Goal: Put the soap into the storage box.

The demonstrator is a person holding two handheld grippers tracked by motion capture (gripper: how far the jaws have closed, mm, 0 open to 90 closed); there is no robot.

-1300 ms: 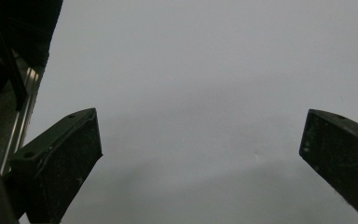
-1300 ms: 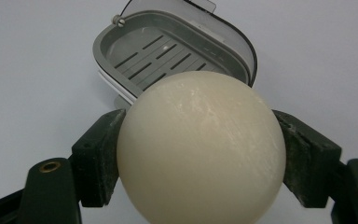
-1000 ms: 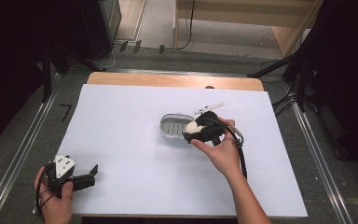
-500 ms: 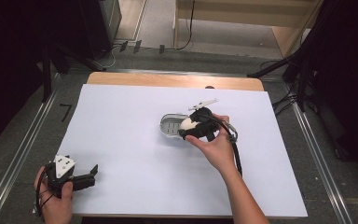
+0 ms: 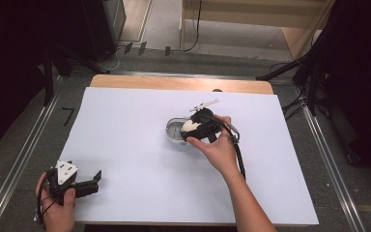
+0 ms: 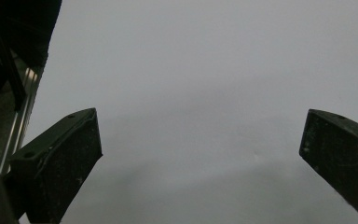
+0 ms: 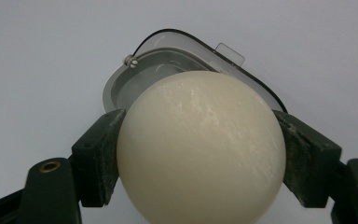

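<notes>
Near the desk's middle, toward the far edge: right gripper (image 5: 193,131), jaws pressed on both sides of a cream-white smooth ball (image 7: 200,149)
Ball's place: just over the near-right rim of a shallow oval clear plastic container (image 5: 175,129) lying on the white sheet (image 5: 125,145)
Container detail: small tab on its rim, a screw-like stud inside, seen in the right gripper view
At the desk's near left corner: left gripper (image 5: 94,178), jaws spread wide, nothing between them, white sheet beneath

Overhead view; two close tongs-mounted cameras
</notes>
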